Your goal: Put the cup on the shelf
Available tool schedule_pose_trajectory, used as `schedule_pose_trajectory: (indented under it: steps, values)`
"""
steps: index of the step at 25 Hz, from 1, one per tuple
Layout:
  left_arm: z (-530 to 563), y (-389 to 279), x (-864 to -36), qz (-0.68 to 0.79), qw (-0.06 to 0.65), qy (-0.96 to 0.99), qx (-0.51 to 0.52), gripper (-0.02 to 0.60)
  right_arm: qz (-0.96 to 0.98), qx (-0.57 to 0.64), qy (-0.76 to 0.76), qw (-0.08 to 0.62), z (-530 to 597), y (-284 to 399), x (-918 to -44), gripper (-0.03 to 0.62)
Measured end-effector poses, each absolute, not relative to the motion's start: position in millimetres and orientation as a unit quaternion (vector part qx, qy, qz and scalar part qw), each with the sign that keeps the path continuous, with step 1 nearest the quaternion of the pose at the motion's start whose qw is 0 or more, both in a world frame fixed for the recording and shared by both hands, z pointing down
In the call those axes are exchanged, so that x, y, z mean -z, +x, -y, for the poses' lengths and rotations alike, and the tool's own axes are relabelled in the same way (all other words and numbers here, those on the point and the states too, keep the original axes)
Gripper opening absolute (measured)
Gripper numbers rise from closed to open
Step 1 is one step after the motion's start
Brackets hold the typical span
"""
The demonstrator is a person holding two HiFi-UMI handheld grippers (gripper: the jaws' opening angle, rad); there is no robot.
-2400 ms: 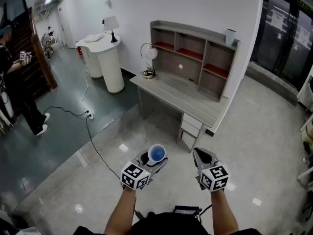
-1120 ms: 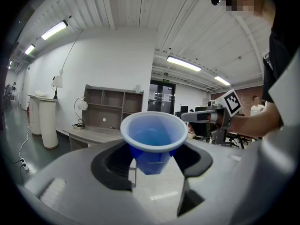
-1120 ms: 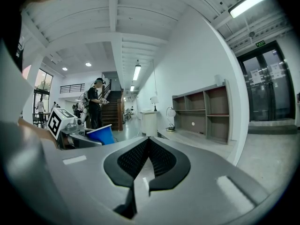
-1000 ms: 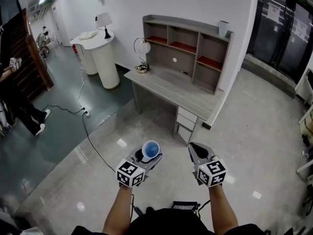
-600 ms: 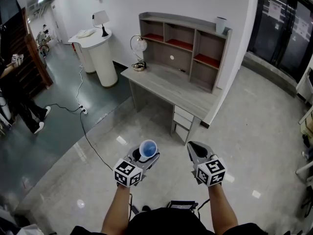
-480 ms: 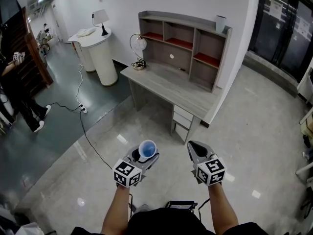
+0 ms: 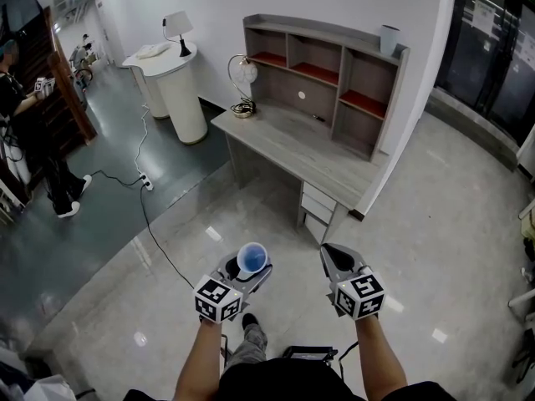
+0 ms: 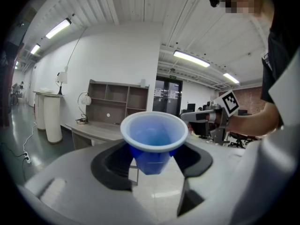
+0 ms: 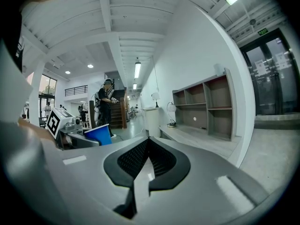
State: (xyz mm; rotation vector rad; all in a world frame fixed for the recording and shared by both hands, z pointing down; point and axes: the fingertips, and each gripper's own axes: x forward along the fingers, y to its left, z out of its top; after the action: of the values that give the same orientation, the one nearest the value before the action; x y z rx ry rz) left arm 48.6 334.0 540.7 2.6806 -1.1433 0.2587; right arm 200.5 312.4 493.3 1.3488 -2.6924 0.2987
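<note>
Compared with the earlier view, the desk (image 7: 294, 150) and its shelf (image 7: 333, 63) stood slightly nearer, the left gripper (image 7: 249, 271) was clamped on the upright blue cup (image 7: 252, 257), well short of the shelf, and the right gripper (image 7: 332, 253) was closed, empty.

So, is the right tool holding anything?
No, the right tool is shut with nothing between its jaws.

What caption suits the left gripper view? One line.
Left gripper holds an upright blue cup, facing the grey desk and its shelf unit.
</note>
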Motion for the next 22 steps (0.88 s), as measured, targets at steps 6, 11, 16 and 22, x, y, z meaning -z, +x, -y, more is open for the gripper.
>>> schedule_pose_trajectory:
  steps: [6, 11, 16, 22]
  values:
    - [-296.0, 35.8, -547.4, 0.383, 0.111, 0.913, -0.086, 0.264, 0.884, -0.098, 0.452, 0.063, -278.6, 187.8, -497.3, 0.012]
    - [-253.4, 21.9, -544.8, 0.369, 0.109, 0.919, -0.082, 0.264, 0.878, -0.096, 0.465, 0.065, -236.3, 171.7, -492.5, 0.012]
    - [-214.1, -1.5, -540.6, 0.359, 0.109, 0.923, -0.083, 0.264, 0.873, -0.096, 0.474, 0.067, -203.0, 147.7, -487.1, 0.012]
    - [-176.3, -28.2, -539.4, 0.343, 0.109, 0.929, -0.083, 0.264, 0.865, -0.096, 0.488, 0.07, -168.7, 119.2, -486.0, 0.012]
